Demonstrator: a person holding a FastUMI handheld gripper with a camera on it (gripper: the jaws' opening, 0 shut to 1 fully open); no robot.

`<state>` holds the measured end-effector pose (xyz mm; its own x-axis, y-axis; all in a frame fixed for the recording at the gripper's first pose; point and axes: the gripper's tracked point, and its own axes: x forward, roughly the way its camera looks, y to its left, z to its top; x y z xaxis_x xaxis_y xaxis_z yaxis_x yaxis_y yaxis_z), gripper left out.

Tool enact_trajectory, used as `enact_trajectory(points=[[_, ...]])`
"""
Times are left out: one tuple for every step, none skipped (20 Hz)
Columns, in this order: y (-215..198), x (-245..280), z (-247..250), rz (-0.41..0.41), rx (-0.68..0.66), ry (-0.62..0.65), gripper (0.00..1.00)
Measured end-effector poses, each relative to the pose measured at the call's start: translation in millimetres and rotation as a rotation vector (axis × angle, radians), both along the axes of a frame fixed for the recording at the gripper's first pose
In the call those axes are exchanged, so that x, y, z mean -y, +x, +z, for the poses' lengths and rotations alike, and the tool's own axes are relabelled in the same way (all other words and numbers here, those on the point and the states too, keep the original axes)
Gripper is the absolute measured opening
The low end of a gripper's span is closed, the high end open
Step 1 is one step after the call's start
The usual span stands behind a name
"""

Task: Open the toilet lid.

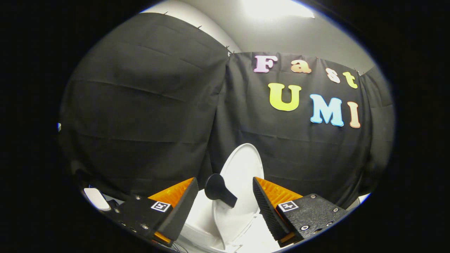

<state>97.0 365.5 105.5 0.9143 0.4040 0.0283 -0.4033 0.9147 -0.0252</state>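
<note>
A recording booth staged as a bathroom: black cloth (147, 105) was pinned as walls below a plain ceiling (281, 38), enclosing a white toilet (239, 211).

A black cloth (140, 105) is hanging as the booth's wall. Two of its panels are meeting in a corner seam, and long level creases are running across them. Small pins (229, 50) are holding its top edge along a pale grey wall (281, 38), which is rising above the cloth. A ceiling light (277, 8) is glaring brightly over that wall. At the foot of the cloth's left panel a small white rounded object (95, 198) is lying; what it is cannot be told.
</note>
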Motion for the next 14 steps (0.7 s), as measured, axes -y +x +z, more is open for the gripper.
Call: enact_trajectory(points=[[-2.5, 10.1, 3.7, 0.0, -0.002, 0.025, 0.95], [-3.7, 20.6, 4.7, -0.014, -0.01, 0.05, 0.95], [-4.3, 34.4, 7.3, -0.03, -0.02, 0.07, 0.95], [-6.3, 46.6, 10.6, -0.04, -0.026, 0.091, 0.95], [-9.1, 57.4, 15.9, -0.049, -0.023, 0.115, 0.95], [-12.3, 70.2, 21.8, -0.064, -0.017, 0.137, 0.95], [-14.5, 82.9, 26.9, -0.075, -0.011, 0.152, 0.95], [-17.3, 94.6, 30.5, -0.089, -0.002, 0.159, 0.95], [-20.0, 108.3, 34.0, -0.107, 0.006, 0.162, 0.95], [-20.6, 123.0, 36.4, -0.126, 0.012, 0.162, 0.95], [-22.4, 136.5, 37.5, -0.146, 0.019, 0.161, 0.95], [-24.9, 151.1, 39.6, -0.168, 0.028, 0.151, 0.95], [-27.2, 167.7, 41.8, -0.198, 0.039, 0.144, 0.95], [-28.6, 183.9, 43.5, -0.22, 0.05, 0.142, 0.95]])
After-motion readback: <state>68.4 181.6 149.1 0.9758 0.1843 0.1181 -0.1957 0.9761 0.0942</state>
